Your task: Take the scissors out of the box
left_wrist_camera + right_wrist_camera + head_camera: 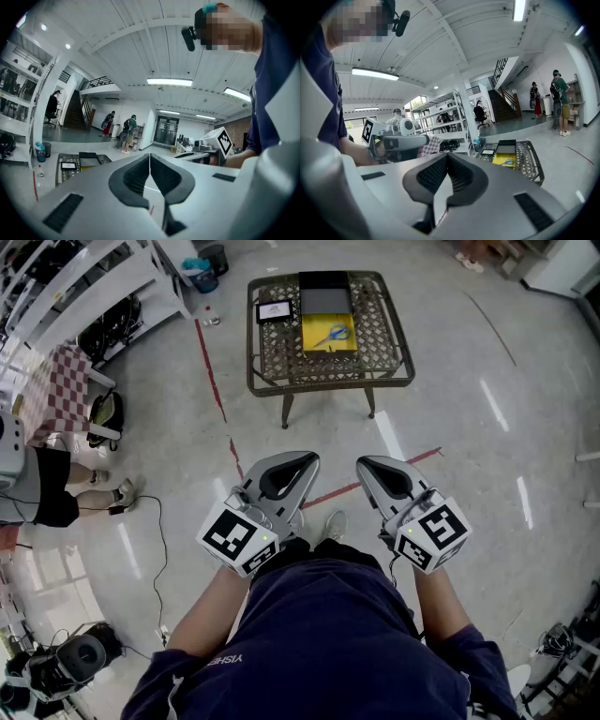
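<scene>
Blue-handled scissors (331, 335) lie in an open yellow box (329, 337) on a small wicker table (281, 357) far ahead of me; the box's black lid (324, 292) lies behind it. In the right gripper view the scissors (509, 162) show as a blue speck on the yellow box (505, 161). My left gripper (307, 461) and right gripper (365, 465) are held close to my body, well short of the table. Both are shut with nothing between the jaws. The left gripper view shows the table (61, 172) low at the left.
A small black tablet-like device (274, 311) lies on the table's left part. White shelving (75, 287) and a checkered cloth (52, 390) stand at the left. Red tape lines (211, 371) cross the shiny floor. Cables and gear (66, 657) lie at the lower left.
</scene>
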A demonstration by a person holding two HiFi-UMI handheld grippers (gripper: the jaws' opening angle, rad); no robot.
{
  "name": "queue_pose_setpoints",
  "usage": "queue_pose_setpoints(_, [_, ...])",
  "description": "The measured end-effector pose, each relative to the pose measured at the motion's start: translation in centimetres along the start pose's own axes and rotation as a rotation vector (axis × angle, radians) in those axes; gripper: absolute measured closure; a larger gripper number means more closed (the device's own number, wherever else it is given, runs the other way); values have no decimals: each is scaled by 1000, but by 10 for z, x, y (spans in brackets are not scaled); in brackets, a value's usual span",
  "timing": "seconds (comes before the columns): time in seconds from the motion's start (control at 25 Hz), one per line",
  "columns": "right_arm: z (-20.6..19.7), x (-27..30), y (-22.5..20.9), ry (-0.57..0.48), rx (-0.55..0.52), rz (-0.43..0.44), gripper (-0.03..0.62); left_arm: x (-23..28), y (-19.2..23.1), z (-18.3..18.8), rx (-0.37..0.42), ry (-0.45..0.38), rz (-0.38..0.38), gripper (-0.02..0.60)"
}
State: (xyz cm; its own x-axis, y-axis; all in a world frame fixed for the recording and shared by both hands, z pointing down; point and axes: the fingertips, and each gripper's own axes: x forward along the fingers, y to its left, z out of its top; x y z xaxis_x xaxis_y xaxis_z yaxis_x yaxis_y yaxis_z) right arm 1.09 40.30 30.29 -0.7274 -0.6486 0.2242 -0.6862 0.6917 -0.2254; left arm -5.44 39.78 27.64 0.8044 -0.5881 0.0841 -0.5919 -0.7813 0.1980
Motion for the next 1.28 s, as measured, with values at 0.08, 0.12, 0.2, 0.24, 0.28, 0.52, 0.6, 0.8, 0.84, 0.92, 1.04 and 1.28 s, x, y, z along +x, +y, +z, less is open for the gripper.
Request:
queue_pose_setpoints(0.08, [-1, -2, -1, 0, 2, 1, 576, 1, -3, -1, -1, 1, -1, 555])
queue_pose_setpoints(0.12, [-1, -3, -1, 0, 2, 2, 576, 2, -4, -1, -1, 2, -1, 555])
queue_pose_setpoints(0.2, [-2, -5, -4, 1, 6, 5, 576, 5, -5, -2, 0, 3, 4, 555])
queue_pose_setpoints(0.24, [-3, -6, -6, 2, 11, 7, 576, 6, -6, -3, 0, 3, 6, 555])
queue_pose_setpoints(0.28, [-3, -7, -7, 2, 15, 11, 576, 8, -7, -3, 0, 4, 7, 555])
queue_pose_setpoints(0.52, [-10, -18, -22, -1, 40, 17, 576, 24, -12, -7, -2, 6, 10, 555])
queue_pose_setpoints(0.6, [-12, -23, -28, -1, 42, 20, 576, 28, -13, -10, 3, 10, 17, 555])
queue_pose_setpoints(0.8, [-12, -30, -41, -6, 58, 24, 576, 35, -14, -12, 0, 16, 29, 555])
queue_pose_setpoints(0.84, [-12, -31, -44, -6, 60, 24, 576, 36, -14, -12, -2, 15, 29, 555])
queue_pose_setpoints(0.92, [-12, -30, -48, -2, 65, 22, 576, 40, -12, -11, -6, 16, 29, 555])
queue_pose_setpoints(1.04, [-12, -30, -57, 7, 77, 18, 576, 46, -9, -10, -7, 22, 38, 555])
queue_pose_setpoints(1.28, [-13, -21, -75, 15, 84, 18, 576, 62, 3, -13, -9, 26, 35, 555])
